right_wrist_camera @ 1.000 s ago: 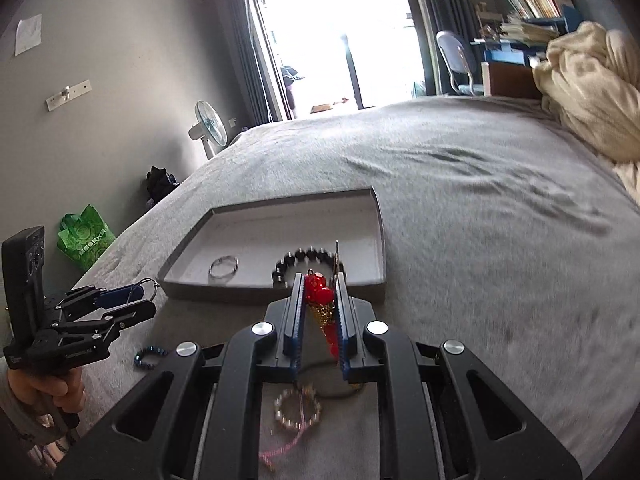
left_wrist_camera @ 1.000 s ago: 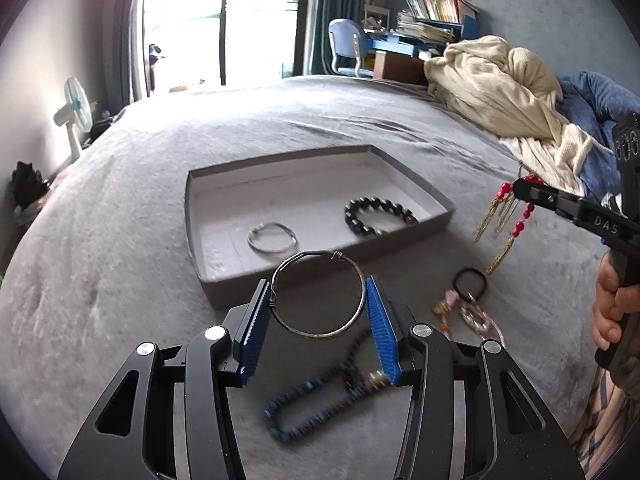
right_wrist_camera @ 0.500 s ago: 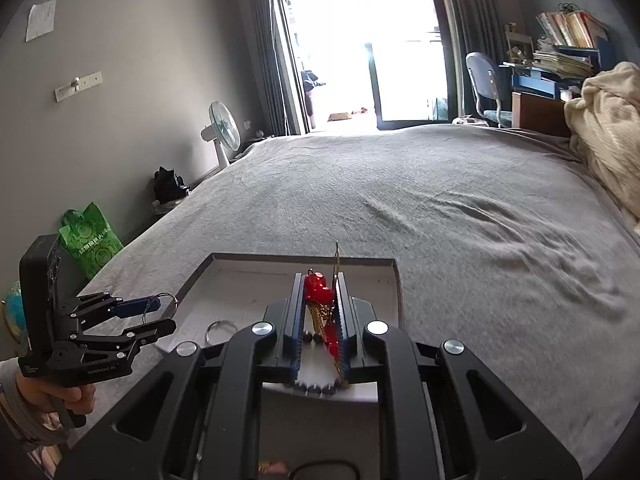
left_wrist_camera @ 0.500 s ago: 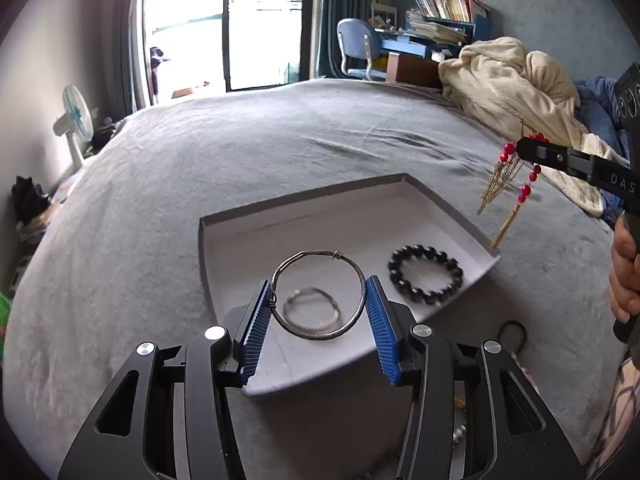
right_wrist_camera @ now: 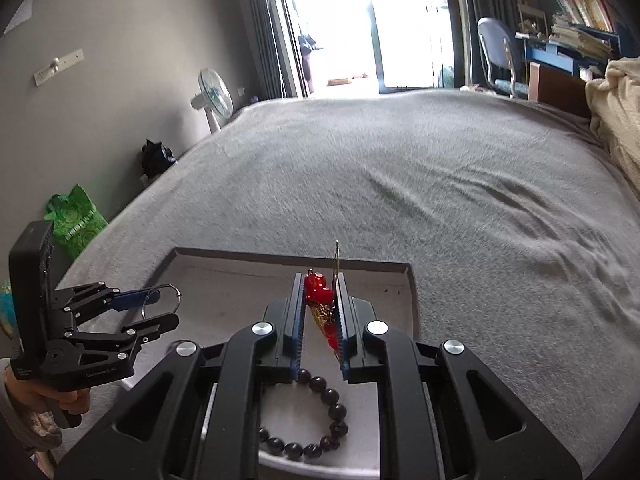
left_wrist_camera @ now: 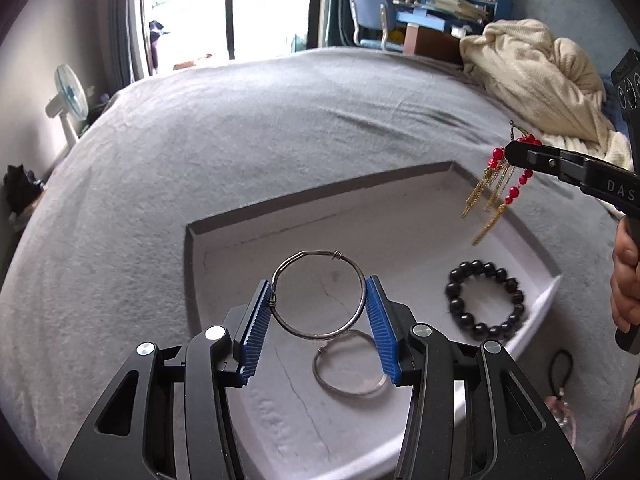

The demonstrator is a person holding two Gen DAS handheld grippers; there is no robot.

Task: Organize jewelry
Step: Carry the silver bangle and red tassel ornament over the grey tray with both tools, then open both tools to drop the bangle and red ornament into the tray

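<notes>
Wire bangle (left_wrist_camera: 318, 294): thin, stiff, light, slippery; left tongs (left_wrist_camera: 318, 322) are clamping its rim sideways at lower centre, above the tray (left_wrist_camera: 400, 208). Tasselled red-bead earring (right_wrist_camera: 322, 304): limp, delicate; right tongs (right_wrist_camera: 320, 320) are pinching its beaded top, tassels dangling.

I am holding my left gripper (left_wrist_camera: 319, 312) tilted downward, its blue pads (left_wrist_camera: 256, 322) pressing half-spread on a wire bangle (left_wrist_camera: 318, 294). My right gripper (right_wrist_camera: 319, 312) is angling down too, jaws nearly closed, pinching a red-beaded tassel ornament (right_wrist_camera: 320, 292).
</notes>
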